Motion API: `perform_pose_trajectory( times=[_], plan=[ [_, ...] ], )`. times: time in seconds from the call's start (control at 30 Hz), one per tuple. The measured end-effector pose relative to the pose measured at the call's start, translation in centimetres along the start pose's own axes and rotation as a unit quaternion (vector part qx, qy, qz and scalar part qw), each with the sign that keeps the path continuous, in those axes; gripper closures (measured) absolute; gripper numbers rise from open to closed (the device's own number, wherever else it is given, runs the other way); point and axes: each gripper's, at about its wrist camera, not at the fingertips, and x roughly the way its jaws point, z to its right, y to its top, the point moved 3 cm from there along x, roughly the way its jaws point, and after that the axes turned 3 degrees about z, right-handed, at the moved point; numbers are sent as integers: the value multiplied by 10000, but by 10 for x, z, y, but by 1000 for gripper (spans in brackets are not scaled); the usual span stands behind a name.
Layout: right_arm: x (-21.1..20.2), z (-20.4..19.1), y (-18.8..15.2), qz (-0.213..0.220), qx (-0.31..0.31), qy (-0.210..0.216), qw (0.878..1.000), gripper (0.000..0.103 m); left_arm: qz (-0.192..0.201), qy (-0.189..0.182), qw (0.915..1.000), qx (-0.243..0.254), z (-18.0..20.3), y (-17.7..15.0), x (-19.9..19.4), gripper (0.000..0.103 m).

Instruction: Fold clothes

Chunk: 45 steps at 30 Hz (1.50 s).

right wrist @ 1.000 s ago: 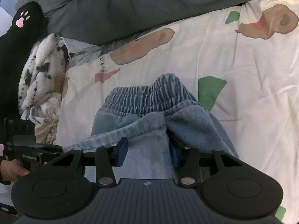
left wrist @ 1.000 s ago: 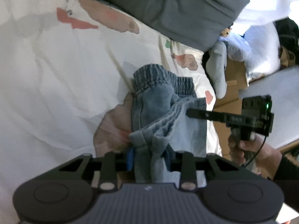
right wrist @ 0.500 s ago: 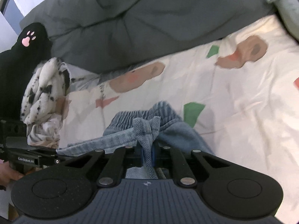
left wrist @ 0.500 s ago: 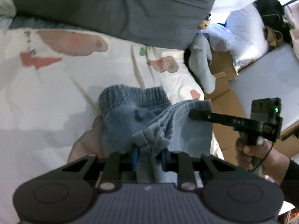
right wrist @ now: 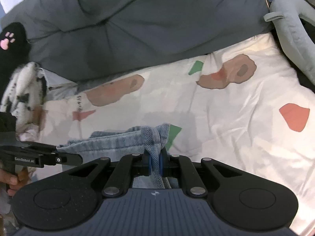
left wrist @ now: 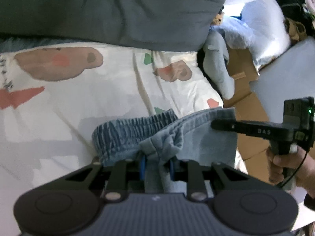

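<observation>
Light blue denim shorts (left wrist: 137,131) with an elastic waistband are held up over a white printed bedsheet (left wrist: 59,118). My left gripper (left wrist: 156,165) is shut on a bunched fold of the denim, between its blue pads. My right gripper (right wrist: 155,164) is shut on another bunched edge of the same shorts (right wrist: 118,143). Each gripper shows in the other's view: the right one (left wrist: 216,124) at the right, the left one (right wrist: 78,158) at the left, with denim stretched between them.
A dark grey duvet (left wrist: 118,9) lies across the far side of the bed. A black-and-white fluffy garment (right wrist: 21,90) sits at the left. A grey plush (left wrist: 218,68), cardboard boxes (left wrist: 246,98) and pillows (left wrist: 261,25) stand beyond the bed's right edge.
Both grippers have closed on the shorts and lifted them, drawing apart so the denim stretches between them. The views have tilted up toward the grey duvet.
</observation>
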Motion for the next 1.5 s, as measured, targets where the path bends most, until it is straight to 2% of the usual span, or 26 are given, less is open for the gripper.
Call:
perform_pose_trajectory(
  times=[0.17, 0.63, 0.77, 0.83, 0.9, 1.07, 1.2, 1.3, 1.37, 1.5],
  plan=[
    [16, 10, 3, -139, 104, -232, 9996, 97, -82, 27, 9999, 85, -3, 8, 14, 79],
    [32, 17, 13, -221, 161, -444, 9986, 97, -21, 160, 9998, 90, -13, 15, 27, 79],
    [45, 20, 11, -185, 276, -558, 9979, 94, -52, 156, 9995, -256, -23, 14, 31, 74],
    [43, 19, 10, -111, 275, -648, 9975, 86, 8, 154, 9998, -134, -17, 16, 22, 70],
    [40, 19, 10, -36, 272, -740, 9969, 83, 107, 181, 9998, 2, -11, 18, 12, 66],
    [13, 22, 11, 286, 319, -810, 9958, 82, 592, 315, 9969, 420, 7, 31, -20, 64],
    [7, 12, 8, 438, 184, -815, 9955, 82, 712, 181, 9944, 765, 28, 34, -28, 64],
    [10, -1, 3, 516, 87, -705, 9961, 82, 623, 57, 9938, 916, 38, 27, -20, 69],
    [12, -10, 0, 569, 23, -632, 9964, 82, 468, 119, 9948, 893, 35, 21, -9, 83],
    [21, -27, -6, 628, -101, -501, 9967, 83, 321, 278, 9929, 1109, 29, 10, 6, 87]
  ],
)
